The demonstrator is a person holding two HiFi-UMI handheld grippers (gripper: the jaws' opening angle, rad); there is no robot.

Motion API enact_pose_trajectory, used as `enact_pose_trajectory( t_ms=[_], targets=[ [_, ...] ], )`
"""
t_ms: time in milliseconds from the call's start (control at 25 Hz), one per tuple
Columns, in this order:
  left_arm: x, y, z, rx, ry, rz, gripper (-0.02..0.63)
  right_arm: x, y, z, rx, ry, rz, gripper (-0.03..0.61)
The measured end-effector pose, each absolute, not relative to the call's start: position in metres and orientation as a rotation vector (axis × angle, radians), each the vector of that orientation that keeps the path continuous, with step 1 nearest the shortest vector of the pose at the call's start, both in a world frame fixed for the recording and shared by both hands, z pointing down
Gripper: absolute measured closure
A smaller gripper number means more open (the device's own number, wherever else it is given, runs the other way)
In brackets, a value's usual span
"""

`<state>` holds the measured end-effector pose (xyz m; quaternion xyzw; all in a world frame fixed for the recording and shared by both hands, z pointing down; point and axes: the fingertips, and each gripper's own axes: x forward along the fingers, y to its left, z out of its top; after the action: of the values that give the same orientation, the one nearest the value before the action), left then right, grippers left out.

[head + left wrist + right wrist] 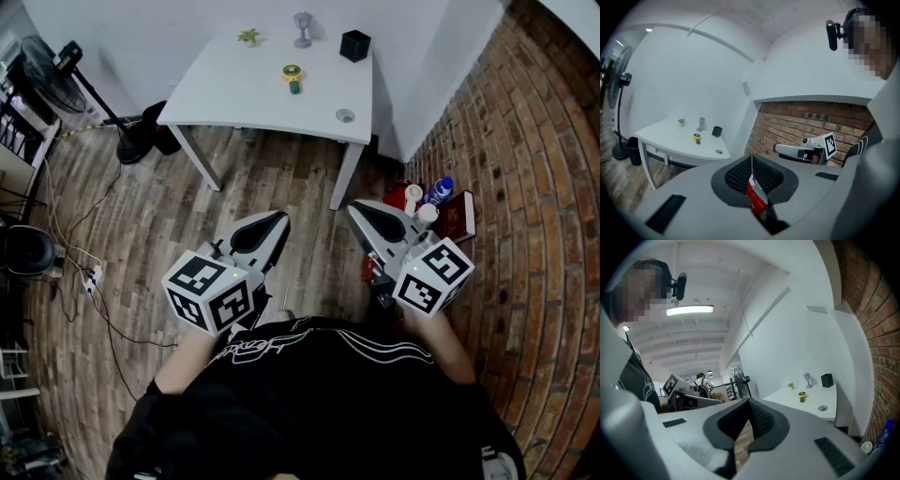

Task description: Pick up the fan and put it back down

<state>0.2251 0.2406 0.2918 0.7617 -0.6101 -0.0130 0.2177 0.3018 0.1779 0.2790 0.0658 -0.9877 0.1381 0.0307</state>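
A small yellow and green hand fan (292, 77) lies on the white table (253, 98) far ahead of me; it also shows in the left gripper view (697, 138) and the right gripper view (802, 396). My two grippers are held close to my body over the wooden floor, well short of the table. The left gripper (279, 219) has its jaws together with nothing between them (751, 156). The right gripper (358, 210) is likewise shut and empty (749, 402). A tall standing fan (45, 71) is at the far left.
On the table are a small plant (248, 37), a grey figure (302, 28), a black cup (354, 45) and a round grommet (345, 115). Bottles (427, 195) and a red box (459, 217) sit by the brick wall. Cables and a power strip (91, 277) lie at the left.
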Motion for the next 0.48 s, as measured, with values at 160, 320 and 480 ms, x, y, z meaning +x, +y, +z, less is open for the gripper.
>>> enact_pose_trajectory(
  t_ms=[160,320,480],
  targets=[
    [0.221,0.242,0.294,2.107,-1.684,-0.04,0.578,0.3,0.178,0.279,0.217,-3.038,0.425,0.577],
    [0.211,0.244,0.295,2.103,-1.68,-0.053,0.578,0.292,0.181,0.285,0.216,-3.019,0.456,0.577],
    [0.199,0.246,0.299,2.096,-1.675,-0.069,0.578,0.282,0.186,0.288,0.212,-3.014,0.456,0.577]
  ],
)
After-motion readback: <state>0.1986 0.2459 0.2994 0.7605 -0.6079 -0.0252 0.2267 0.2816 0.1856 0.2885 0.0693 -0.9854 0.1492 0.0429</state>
